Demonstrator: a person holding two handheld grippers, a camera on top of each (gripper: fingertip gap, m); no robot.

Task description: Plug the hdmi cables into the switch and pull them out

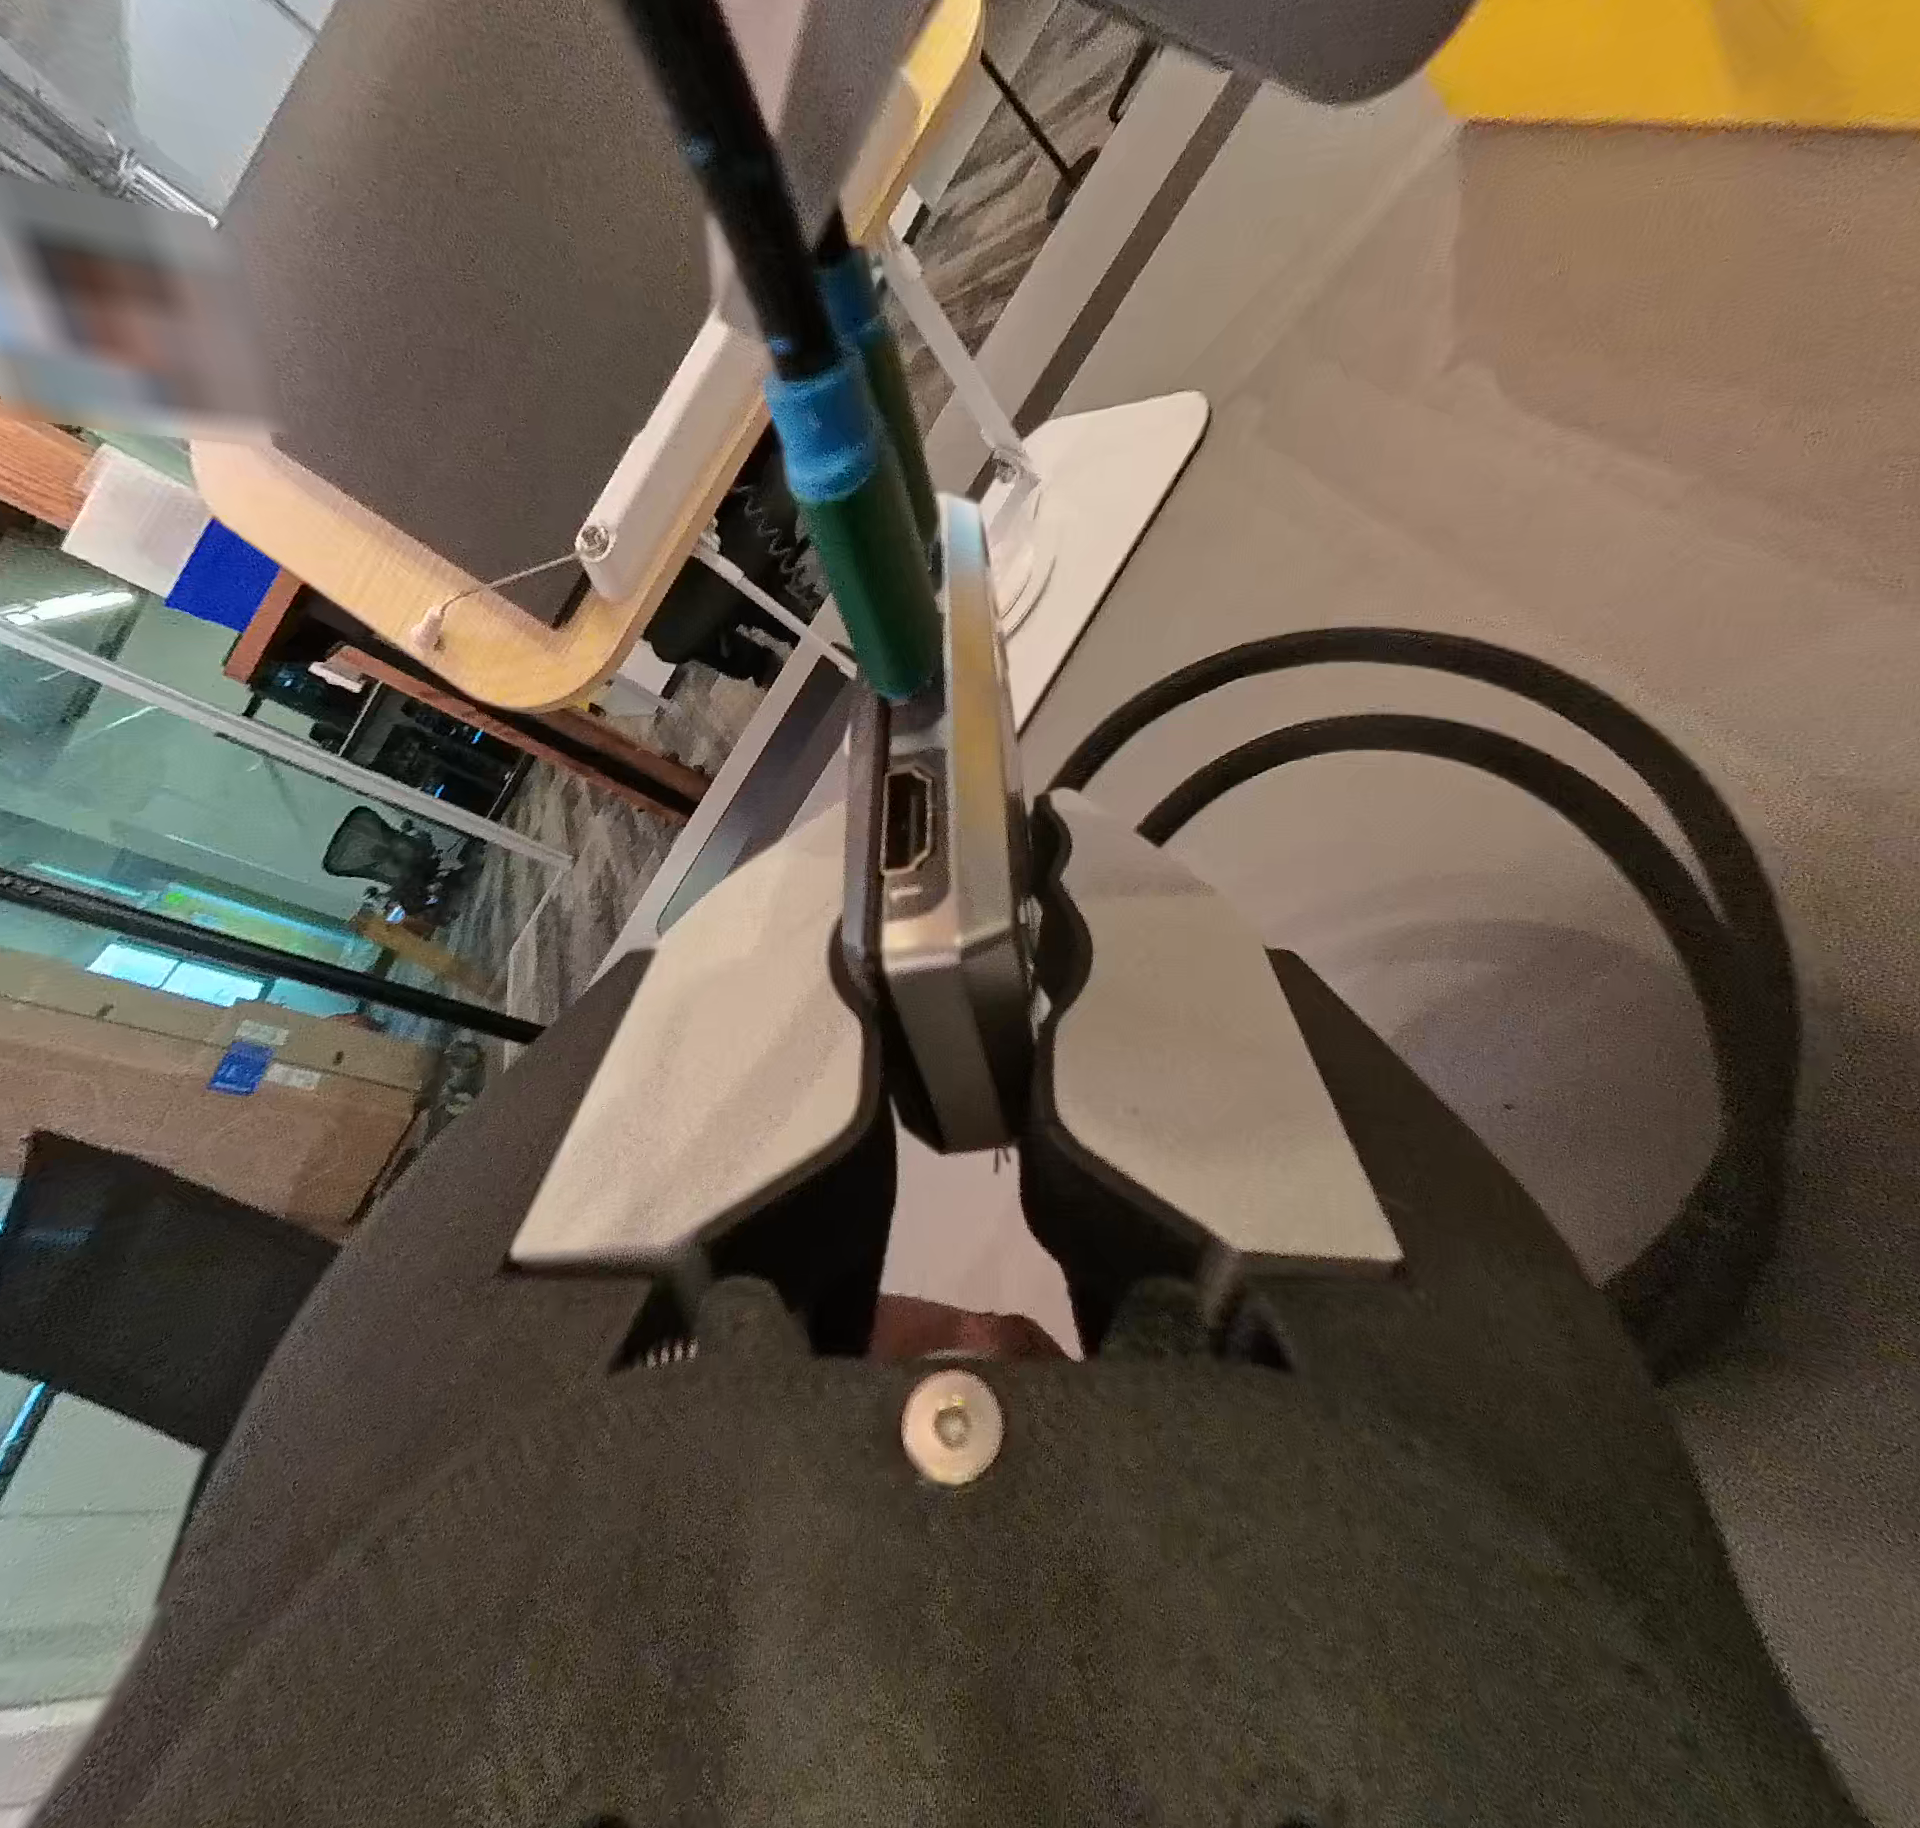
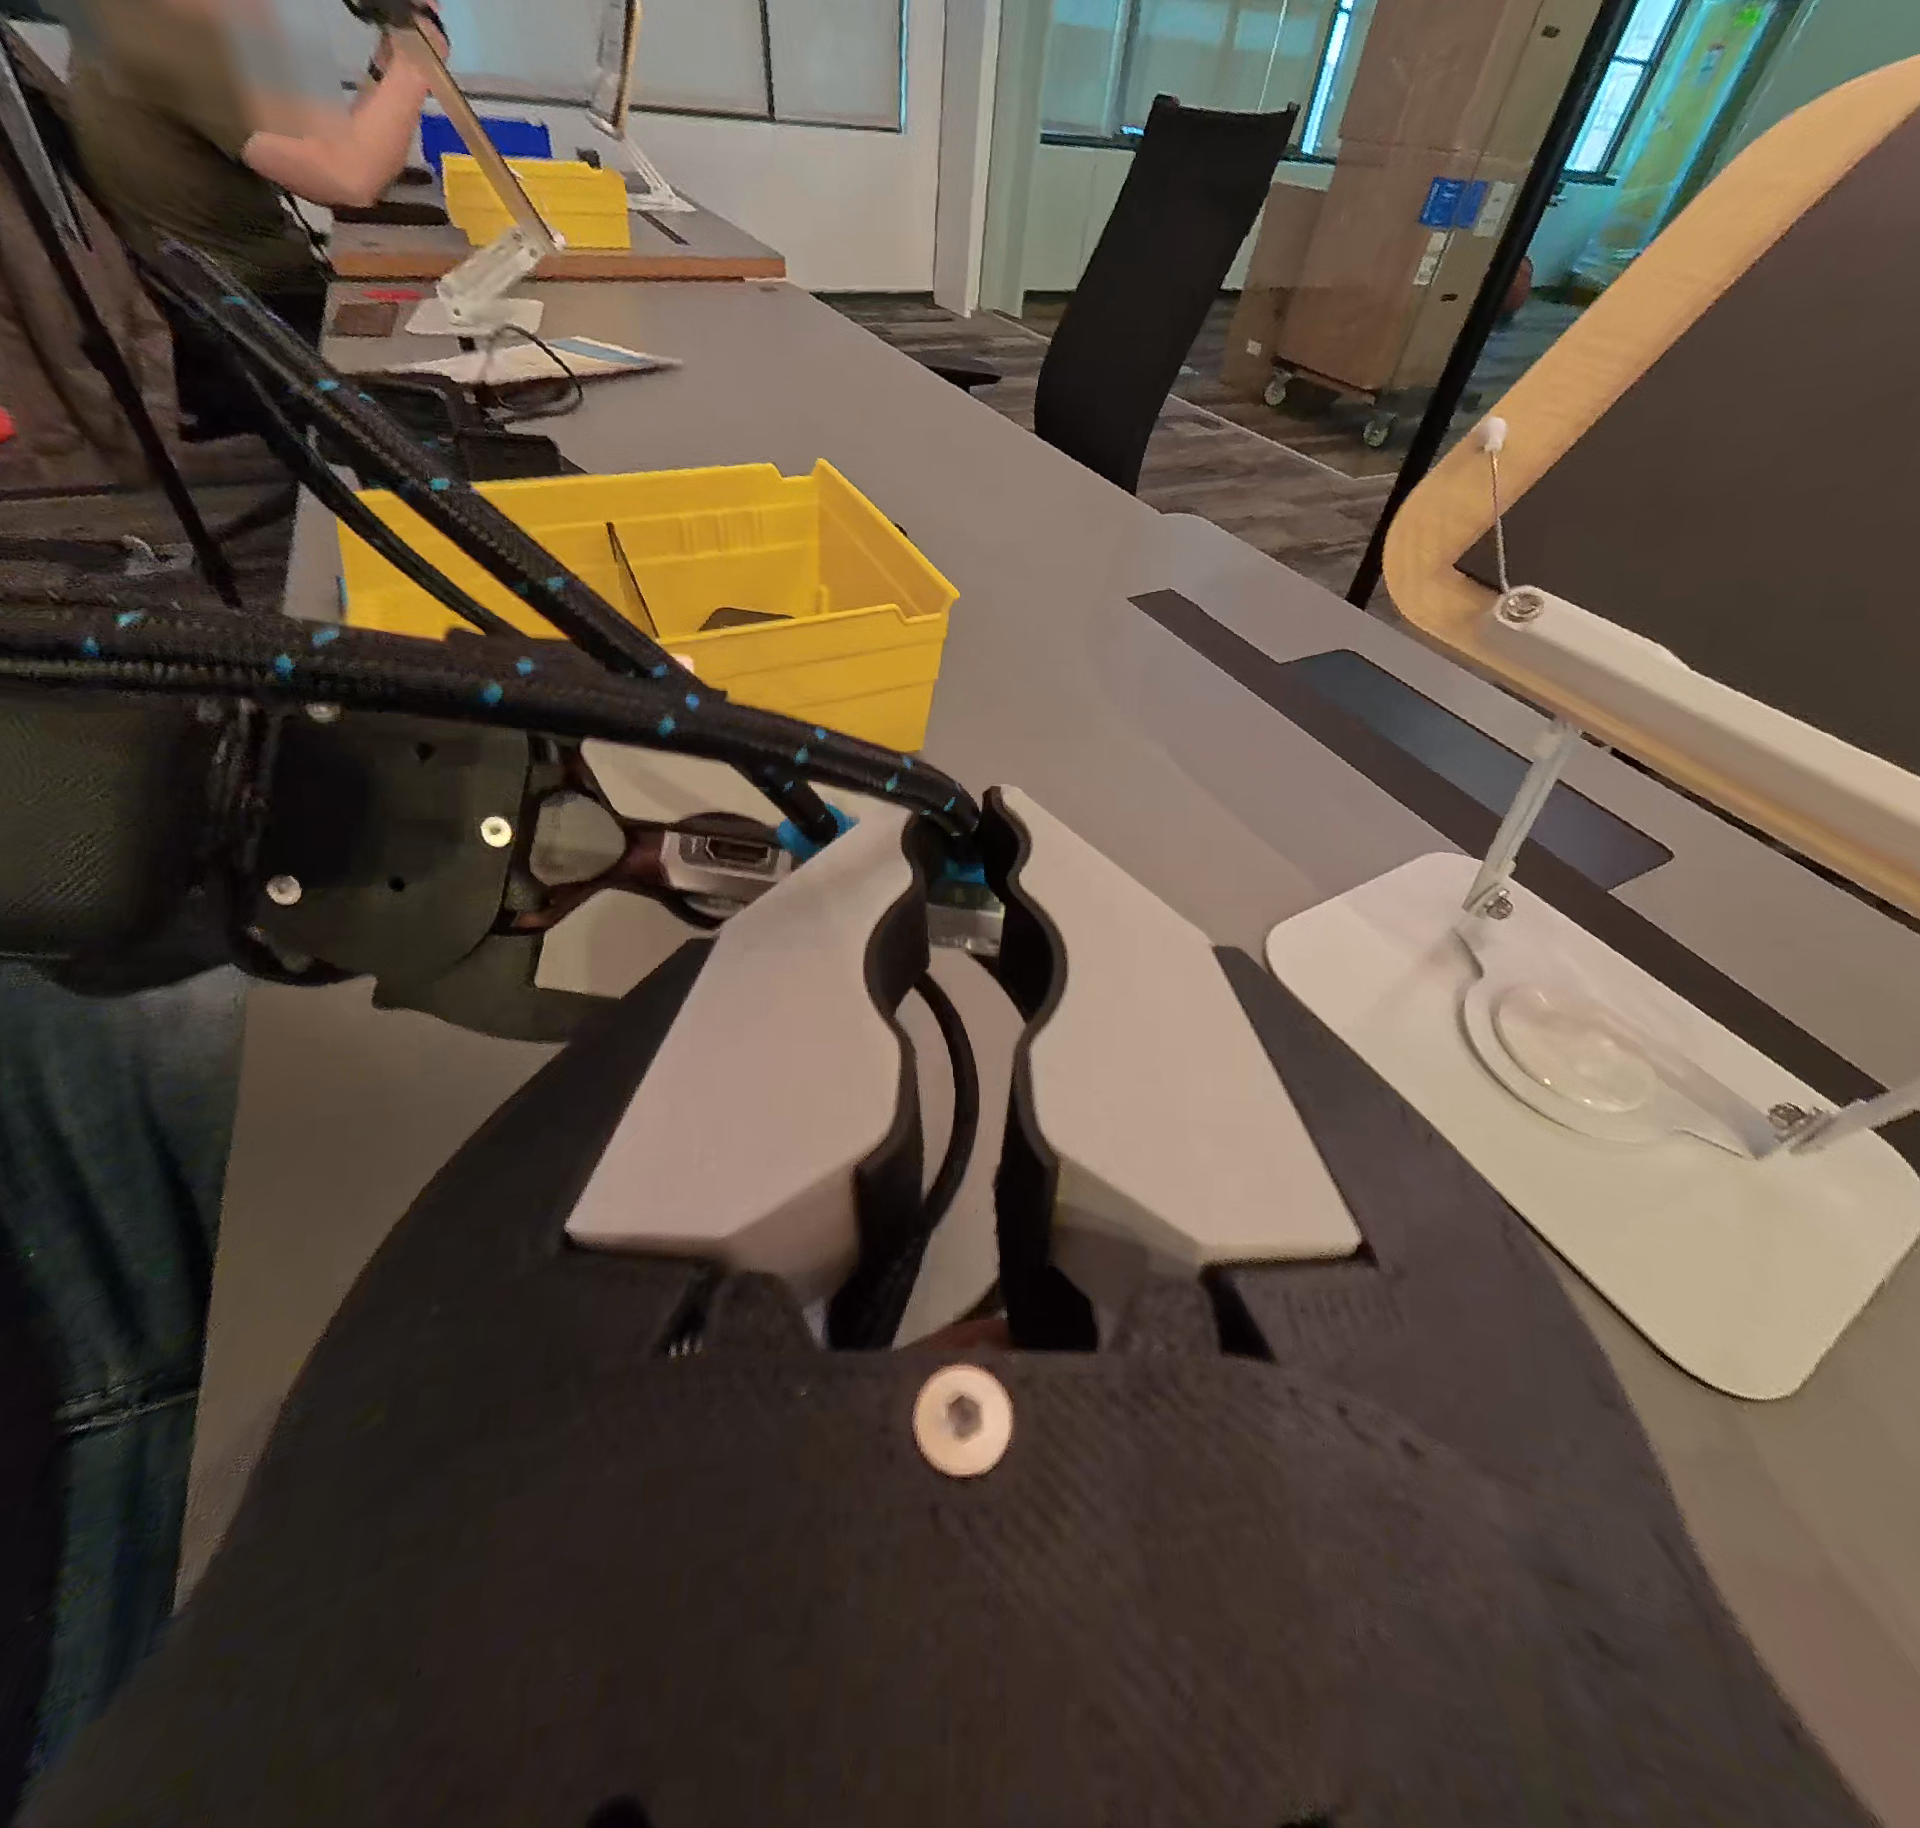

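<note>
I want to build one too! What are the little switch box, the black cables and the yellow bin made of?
The switch box looks like brushed grey metal: it has a dull sheen and crisp edges. The black cables seem wrapped in woven fabric braid with blue flecks. The yellow bin looks like moulded plastic, smooth with ribbed walls.

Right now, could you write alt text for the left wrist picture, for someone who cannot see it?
Two grey fingers of the left gripper clamp a slim dark HDMI switch edge-on above a grey table. One port faces the camera empty, and two green-and-blue plugs on black cables sit in its far end.
</note>
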